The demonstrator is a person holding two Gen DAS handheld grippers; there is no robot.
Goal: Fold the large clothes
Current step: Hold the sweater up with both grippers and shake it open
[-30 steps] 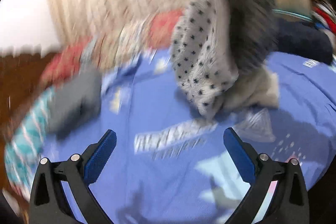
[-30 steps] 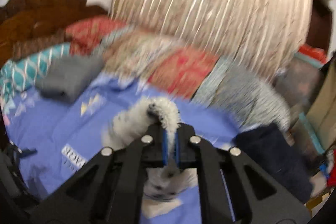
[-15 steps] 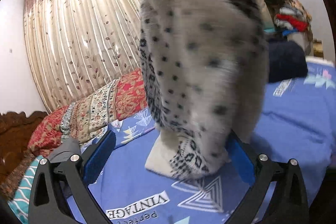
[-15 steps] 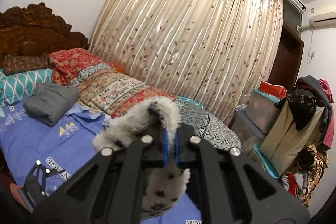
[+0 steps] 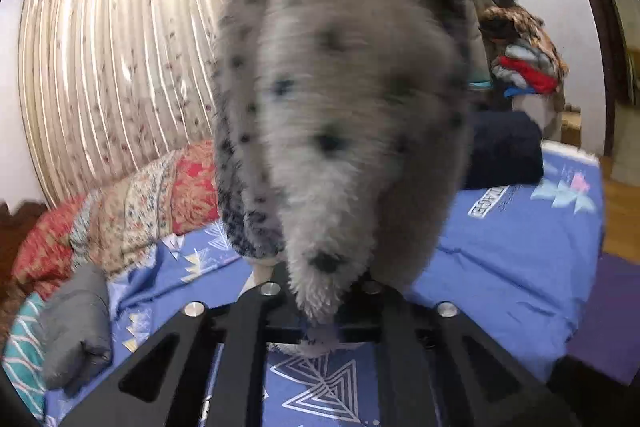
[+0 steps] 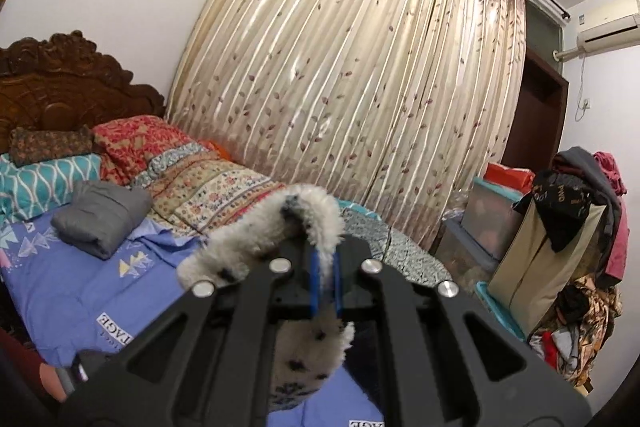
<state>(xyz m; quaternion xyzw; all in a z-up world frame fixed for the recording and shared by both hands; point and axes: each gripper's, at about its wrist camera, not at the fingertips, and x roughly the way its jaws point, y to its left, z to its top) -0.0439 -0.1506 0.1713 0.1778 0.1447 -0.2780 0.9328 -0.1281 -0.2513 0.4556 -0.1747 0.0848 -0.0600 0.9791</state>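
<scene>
Left wrist view: the left gripper [image 5: 324,311], whose fingers stood spread half a second ago beside the hanging white fluffy dark-spotted fleece garment [image 5: 340,115], has now closed, pinching the lower edge of the fleece. With the right gripper [image 6: 325,287] still pressed on the garment's [image 6: 308,355] upper fold, the one garment hangs between two held points above the blue printed bedsheet [image 5: 512,259], likely ready to be spread and laid flat for folding. Counted, left to right: one folded grey bundle [image 6: 102,217], two pillows [image 6: 44,183], one patterned quilt [image 6: 208,191], one curtain [image 6: 352,83].
</scene>
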